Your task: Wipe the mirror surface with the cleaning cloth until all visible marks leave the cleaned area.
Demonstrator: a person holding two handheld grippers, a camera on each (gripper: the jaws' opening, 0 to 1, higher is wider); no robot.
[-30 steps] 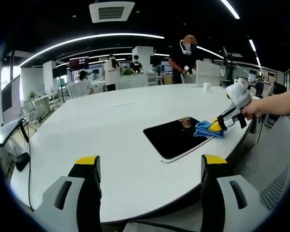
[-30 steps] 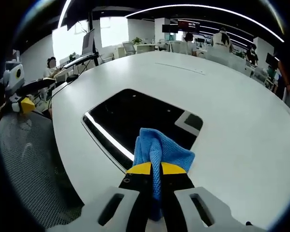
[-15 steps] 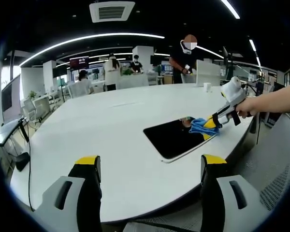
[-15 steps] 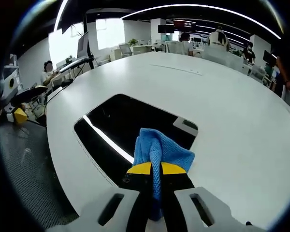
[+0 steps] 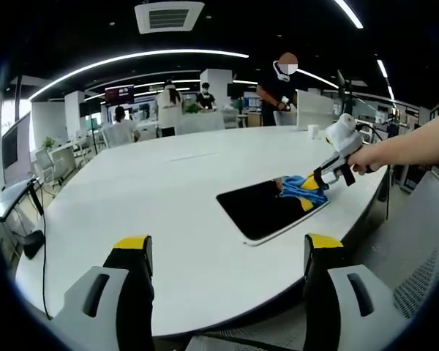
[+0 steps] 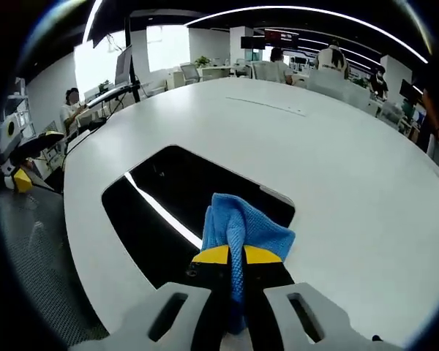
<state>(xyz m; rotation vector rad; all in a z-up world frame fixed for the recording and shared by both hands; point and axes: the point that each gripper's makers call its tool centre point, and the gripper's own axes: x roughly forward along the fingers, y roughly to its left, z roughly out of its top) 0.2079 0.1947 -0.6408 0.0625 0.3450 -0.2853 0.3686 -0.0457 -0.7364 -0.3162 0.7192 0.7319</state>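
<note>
Right gripper (image 6: 233,257) clamped tight on the blue cleaning cloth (image 6: 241,228), pressing it onto the near end of the dark mirror (image 6: 183,191). Lying flat on the white table (image 6: 351,168) near its edge. Left gripper (image 5: 227,252) spread wide, holding nothing, hanging over the table's near edge. Beyond, people at desks (image 5: 168,110).

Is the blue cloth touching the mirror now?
Touching. In the left gripper view, the blue cloth held by the right gripper lies on the mirror, no gap visible.
</note>
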